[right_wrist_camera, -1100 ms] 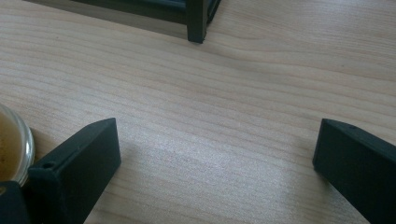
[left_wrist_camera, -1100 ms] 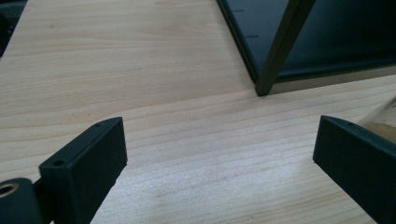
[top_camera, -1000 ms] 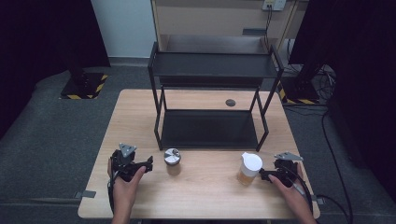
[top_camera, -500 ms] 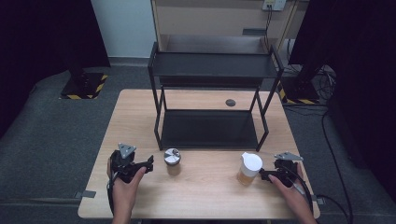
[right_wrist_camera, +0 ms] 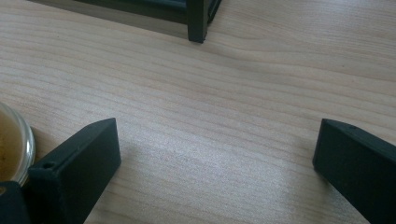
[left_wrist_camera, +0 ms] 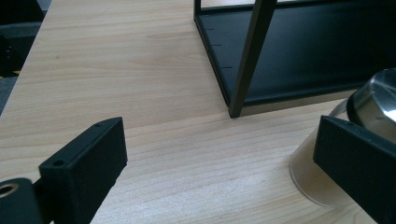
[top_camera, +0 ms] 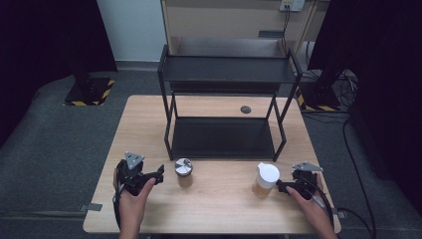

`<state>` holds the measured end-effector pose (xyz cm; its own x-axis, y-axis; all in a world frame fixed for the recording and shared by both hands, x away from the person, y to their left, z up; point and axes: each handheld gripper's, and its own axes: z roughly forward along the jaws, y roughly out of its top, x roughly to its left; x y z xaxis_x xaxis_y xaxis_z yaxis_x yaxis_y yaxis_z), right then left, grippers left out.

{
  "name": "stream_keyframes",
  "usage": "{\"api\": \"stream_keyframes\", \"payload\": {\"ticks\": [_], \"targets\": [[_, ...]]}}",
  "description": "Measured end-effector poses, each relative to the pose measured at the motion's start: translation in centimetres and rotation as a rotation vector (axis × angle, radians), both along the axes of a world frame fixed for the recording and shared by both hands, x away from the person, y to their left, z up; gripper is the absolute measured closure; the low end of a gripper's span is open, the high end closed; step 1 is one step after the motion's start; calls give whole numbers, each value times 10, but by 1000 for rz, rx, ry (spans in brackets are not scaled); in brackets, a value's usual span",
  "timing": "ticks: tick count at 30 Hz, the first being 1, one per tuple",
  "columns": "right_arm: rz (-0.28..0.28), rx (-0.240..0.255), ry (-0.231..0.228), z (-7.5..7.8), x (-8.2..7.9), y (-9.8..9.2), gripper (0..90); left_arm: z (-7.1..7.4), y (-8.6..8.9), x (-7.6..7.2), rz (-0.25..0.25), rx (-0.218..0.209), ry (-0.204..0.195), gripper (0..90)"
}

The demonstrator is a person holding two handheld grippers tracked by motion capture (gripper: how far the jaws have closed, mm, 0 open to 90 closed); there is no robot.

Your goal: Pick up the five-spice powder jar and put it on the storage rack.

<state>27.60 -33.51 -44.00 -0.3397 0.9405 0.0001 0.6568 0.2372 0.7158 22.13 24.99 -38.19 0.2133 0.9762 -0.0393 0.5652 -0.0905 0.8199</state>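
1. The black rack [top_camera: 226, 107] stands at the far middle of the table [top_camera: 219, 209], and everything else lies on the near side of it
2. The steel-lidded jar [top_camera: 183, 172] stands just in front of the rack's near left leg
3. The left tool [top_camera: 158, 174] rests on the table to the left of that jar, well in front of the rack, jaws spread wide with nothing between them; its right jaw is close against the jar
4. The white-lidded jar [top_camera: 265, 180] of amber contents stands in front of the rack's near right leg
5. The right tool [top_camera: 279, 187] lies just right of this jar, jaws wide apart and gripping nothing
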Motion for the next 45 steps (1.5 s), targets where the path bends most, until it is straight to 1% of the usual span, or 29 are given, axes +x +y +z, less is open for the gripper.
{"api": "stream_keyframes", "payload": {"ticks": [9, 12, 18, 27, 33, 38, 40, 45], "targets": [[2, 0, 0, 0, 0, 0, 18, 8, -4, -5, -18, -17, -22, 14], [2, 0, 0, 0, 0, 0, 18, 11, -7, -7, -34, -18, -30, 14], [2, 0, 0, 0, 0, 0, 18, 14, -13, -9, -59, -26, -43, 13], [2, 0, 0, 0, 0, 0, 18, 16, -23, -10, -96, -21, -49, 12], [2, 0, 0, 0, 0, 0, 18, 15, -35, -10, -146, -6, -54, 13], [3, 0, 0, 0, 0, -1, 18, 13, -43, -9, -170, 6, -49, 12], [3, 0, 0, 0, 0, -1, 18, 12, -47, -7, -185, 15, -38, 11], [4, 0, 0, 0, 0, -1, 18, 9, -52, -5, -200, 24, -24, 11]]}}
